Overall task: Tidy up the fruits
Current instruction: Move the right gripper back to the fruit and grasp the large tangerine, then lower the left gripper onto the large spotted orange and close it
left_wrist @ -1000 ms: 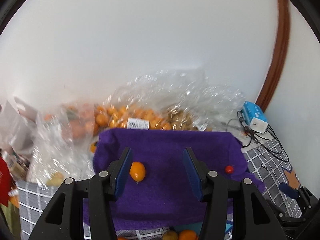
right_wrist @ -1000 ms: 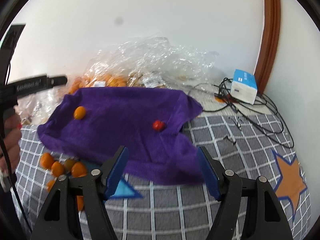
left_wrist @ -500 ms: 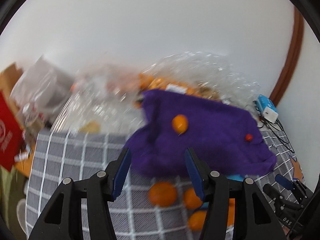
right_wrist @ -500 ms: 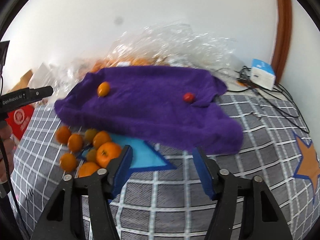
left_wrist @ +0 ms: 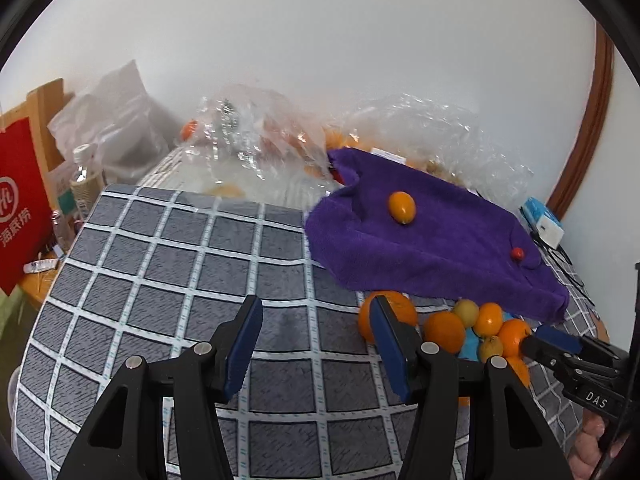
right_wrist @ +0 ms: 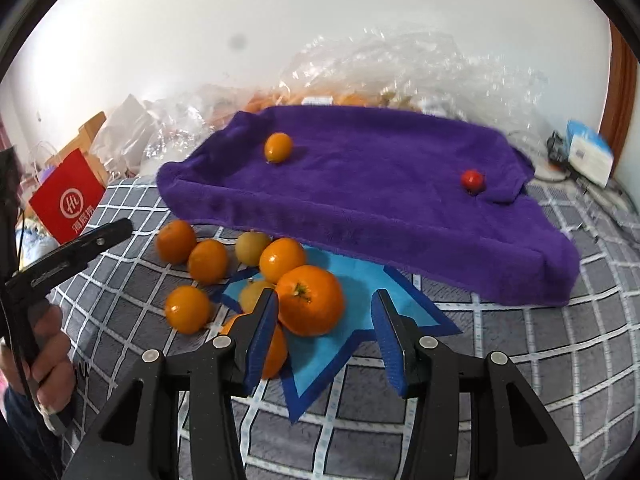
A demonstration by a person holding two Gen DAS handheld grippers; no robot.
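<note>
Purple towel (right_wrist: 360, 196) lies over the checked cloth (left_wrist: 168, 280), a kumquat (right_wrist: 278, 147) and a red berry (right_wrist: 472, 179) resting on it, crinkled bags (left_wrist: 256, 148) behind. Oranges (right_wrist: 224, 264) huddle at the towel's near edge. My right gripper (right_wrist: 324, 330) tilts down over them, its jaws just been closing, apart, the big orange (right_wrist: 310, 300) between them, beside the left pad. My left gripper (left_wrist: 314, 344) hangs over bare cloth, jaws apart, holding nothing.
</note>
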